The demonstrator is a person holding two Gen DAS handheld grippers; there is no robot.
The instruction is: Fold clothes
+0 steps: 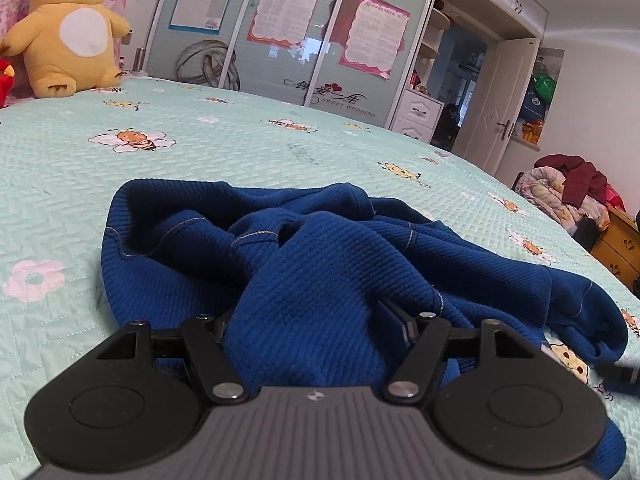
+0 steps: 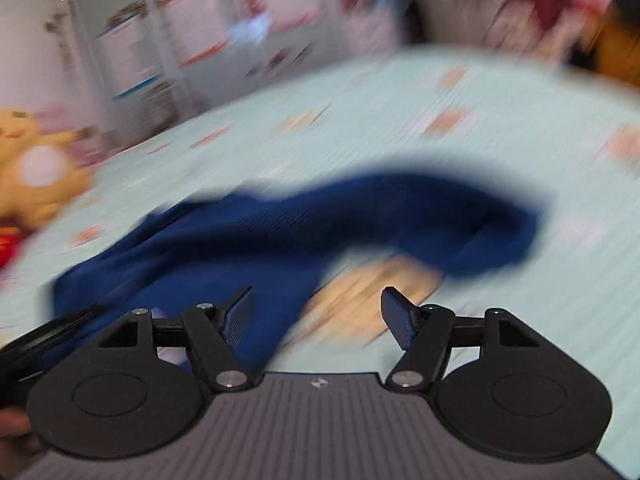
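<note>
Blue knit garment [image 1: 304,264]: soft, limp, light-to-medium weight, by my read. The waffle-textured fabric should grip the pads well and not slip. No stiffness, so it'll sag and bunch wherever it isn't held. Best hold points are probably seams or hemmed edges, where pale stitching [image 1: 256,236] runs; a pinch mid-panel would just lift a wad.

Looks: deep blue, textured knit, contrast stitching on the seams. It lies crumpled in a heap, not flat, on the near part of the mint quilted bedspread [image 1: 200,152] with its bee and flower print. Which edge is collar, hem or sleeve I can't tell.

Left gripper [image 1: 316,320]: fabric bulges up between the fingers and covers the left one. Can't tell whether it's clamped or just pushed into the cloth.

Right gripper [image 2: 317,312]: jaws spread wide, nothing between them, hovering over the garment's [image 2: 280,224] near edge. That view is heavily motion-blurred.

Yellow plush toy [image 1: 72,28] sits far left, well clear of the garment.
</note>
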